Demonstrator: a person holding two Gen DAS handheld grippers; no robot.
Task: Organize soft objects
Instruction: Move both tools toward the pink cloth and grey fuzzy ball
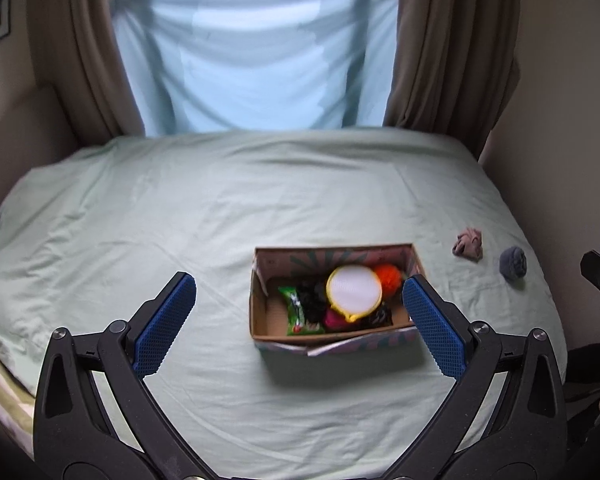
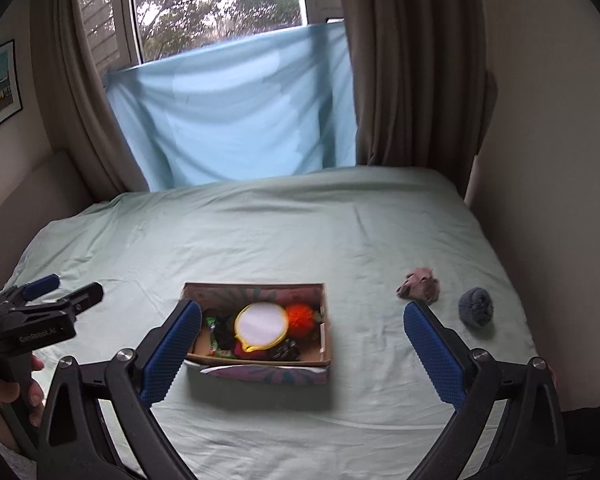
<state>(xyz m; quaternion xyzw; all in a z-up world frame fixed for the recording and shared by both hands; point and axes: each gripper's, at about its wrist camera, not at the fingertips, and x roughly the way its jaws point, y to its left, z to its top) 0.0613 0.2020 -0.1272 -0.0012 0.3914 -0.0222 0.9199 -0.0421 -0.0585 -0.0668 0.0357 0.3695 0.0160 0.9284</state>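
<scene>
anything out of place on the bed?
Two balled socks, pinkish and grey, lie loose on the sheet right of the box; the other soft things are inside it. Both tongs are open and hold nothing.

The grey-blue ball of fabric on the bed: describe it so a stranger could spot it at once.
On the pale green bedsheet, look right of the open cardboard box. Two small soft bundles lie there side by side; the grey-blue ball of fabric is the one farther right, rounder and darker than the pinkish crumpled cloth.
</scene>
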